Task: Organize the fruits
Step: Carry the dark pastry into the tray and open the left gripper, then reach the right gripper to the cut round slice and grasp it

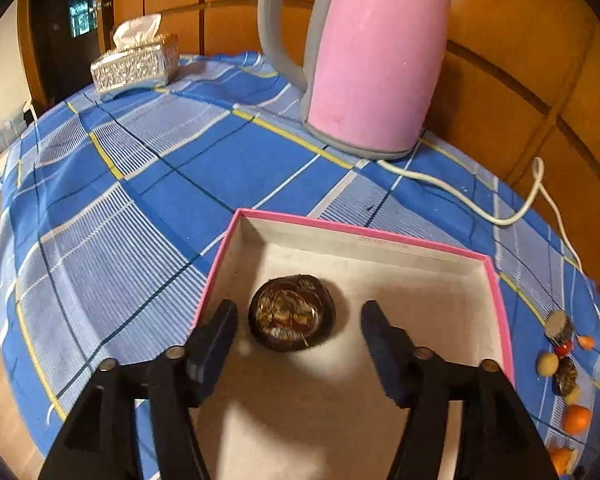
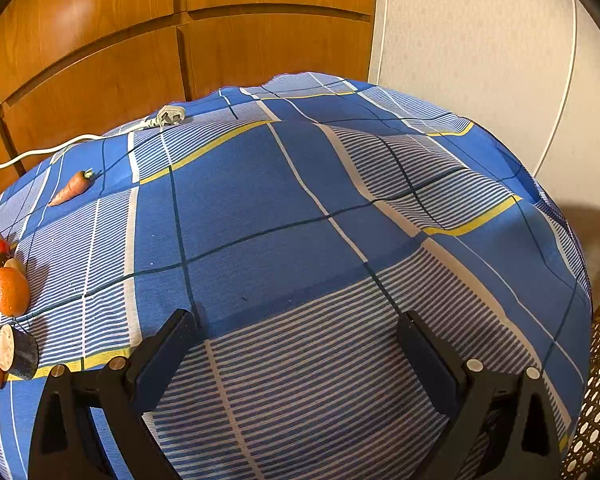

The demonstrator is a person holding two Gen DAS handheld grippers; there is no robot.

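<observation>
A dark brown round fruit point(image 1: 292, 312) lies on the floor of the pink-rimmed white box point(image 1: 352, 229). My left gripper point(image 1: 298, 316) is open, its jaws on either side of the fruit and clear of it. A pile of small fruits lies at the right edge of the left wrist view, with an orange point(image 1: 577, 419) and a beige round one point(image 1: 547, 364). In the right wrist view my right gripper point(image 2: 296, 328) is open and empty above the cloth. At its left lie an orange point(image 2: 9, 291), a dark cut piece point(image 2: 18, 352) and a carrot point(image 2: 71, 187).
A pink kettle point(image 1: 376, 56) stands behind the box, its white cord point(image 1: 460, 196) trailing right to a plug point(image 2: 171, 117). A silver tissue box point(image 1: 136, 65) sits at the far left. The blue checked tablecloth point(image 2: 300, 208) drops off at the right by a wall.
</observation>
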